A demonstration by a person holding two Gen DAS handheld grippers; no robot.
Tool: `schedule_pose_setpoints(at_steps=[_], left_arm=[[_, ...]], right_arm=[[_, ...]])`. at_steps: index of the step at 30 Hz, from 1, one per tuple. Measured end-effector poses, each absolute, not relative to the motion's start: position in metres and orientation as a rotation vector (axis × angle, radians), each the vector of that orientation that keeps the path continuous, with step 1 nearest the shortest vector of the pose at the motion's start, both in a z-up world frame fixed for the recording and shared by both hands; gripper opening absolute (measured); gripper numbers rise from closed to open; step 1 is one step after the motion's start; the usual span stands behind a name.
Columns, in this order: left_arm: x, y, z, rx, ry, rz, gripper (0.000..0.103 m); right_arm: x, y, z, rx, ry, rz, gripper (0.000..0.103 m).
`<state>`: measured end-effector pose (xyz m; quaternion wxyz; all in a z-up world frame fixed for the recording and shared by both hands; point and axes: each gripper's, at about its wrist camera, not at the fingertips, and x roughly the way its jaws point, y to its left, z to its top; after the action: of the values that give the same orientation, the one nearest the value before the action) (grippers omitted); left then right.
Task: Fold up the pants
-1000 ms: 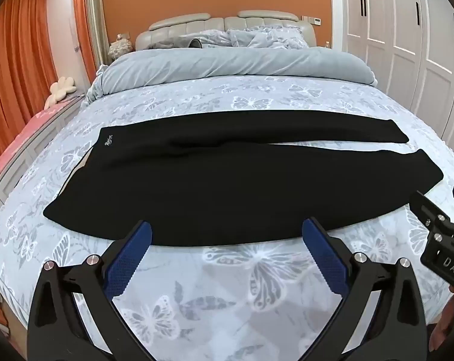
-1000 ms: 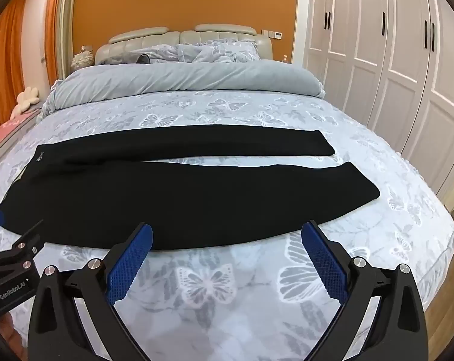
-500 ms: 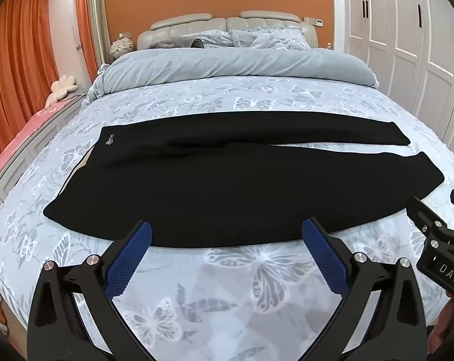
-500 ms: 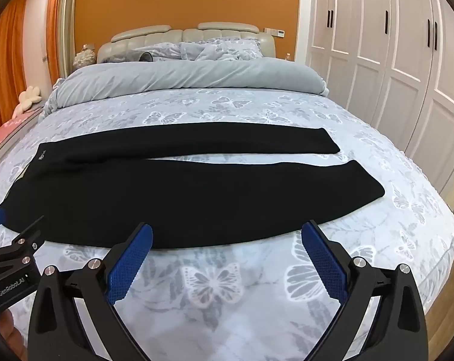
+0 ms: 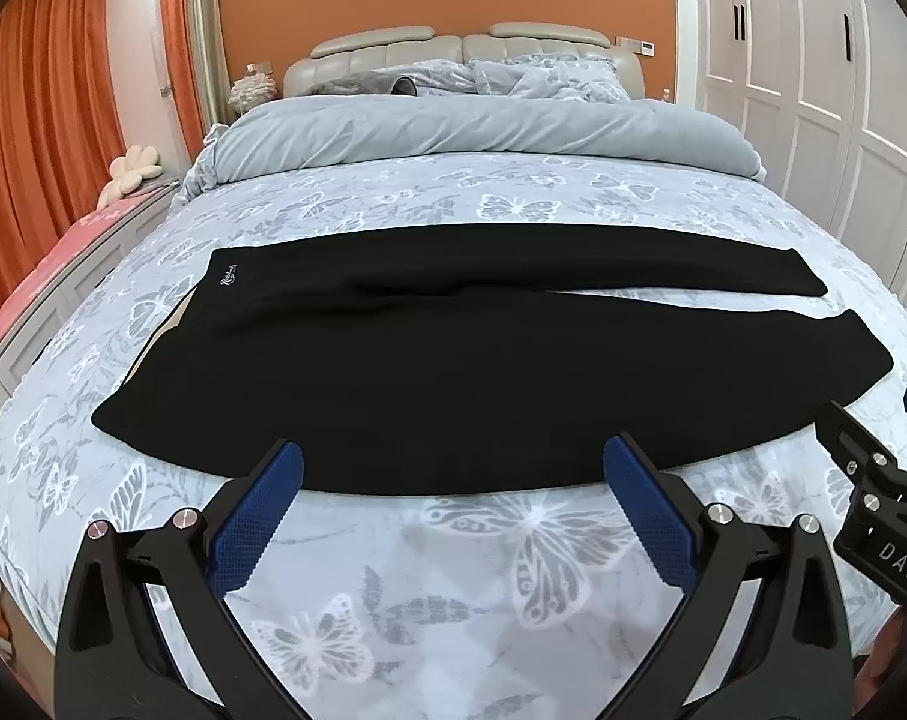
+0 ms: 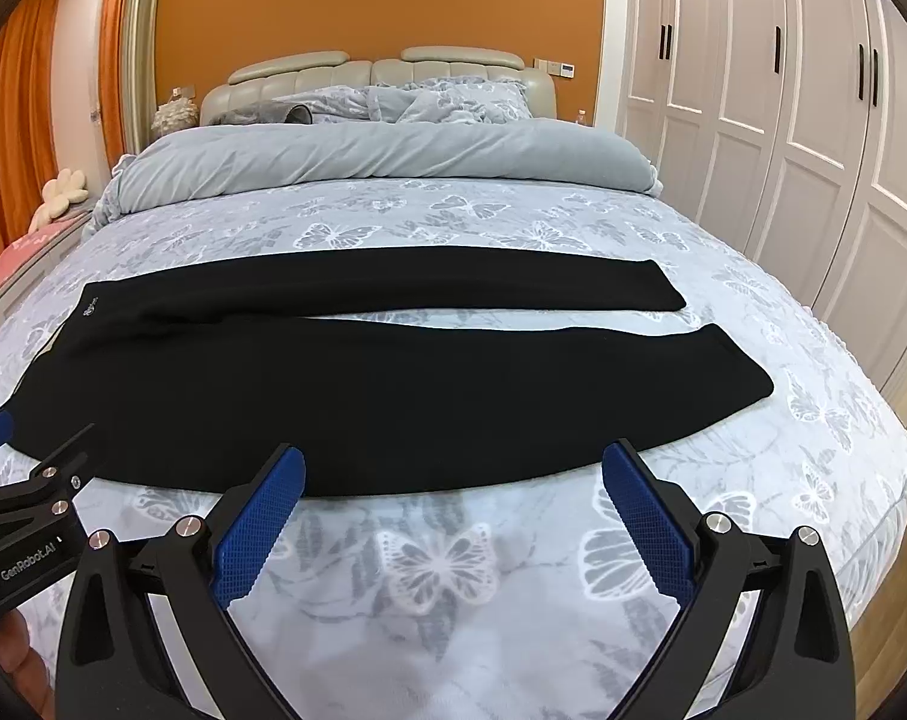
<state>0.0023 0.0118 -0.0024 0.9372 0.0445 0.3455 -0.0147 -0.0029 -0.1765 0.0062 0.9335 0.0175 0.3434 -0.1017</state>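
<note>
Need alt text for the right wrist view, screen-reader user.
Black pants lie flat and unfolded across a butterfly-print bed, waistband left, legs pointing right. The open right gripper hovers at their near edge, holding nothing; the left gripper pokes in at lower left. White wardrobe stands right.

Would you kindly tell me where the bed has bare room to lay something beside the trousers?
Free: the butterfly-print bedspread between the black pants' near edge and the grippers, and the band between the pants and the rolled grey duvet. The right side past the leg hems is narrower. The middle is covered.
</note>
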Motion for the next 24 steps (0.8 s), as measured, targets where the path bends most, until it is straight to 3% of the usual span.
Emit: schedule_pose_setpoints(at_steps=[24], left_arm=[[0.0044, 0.0139, -0.0038, 0.089, 0.714, -0.019, 0.098]], right_arm=[[-0.0058, -0.1773, 0.0067, 0.037, 0.701, -0.207, 0.097]])
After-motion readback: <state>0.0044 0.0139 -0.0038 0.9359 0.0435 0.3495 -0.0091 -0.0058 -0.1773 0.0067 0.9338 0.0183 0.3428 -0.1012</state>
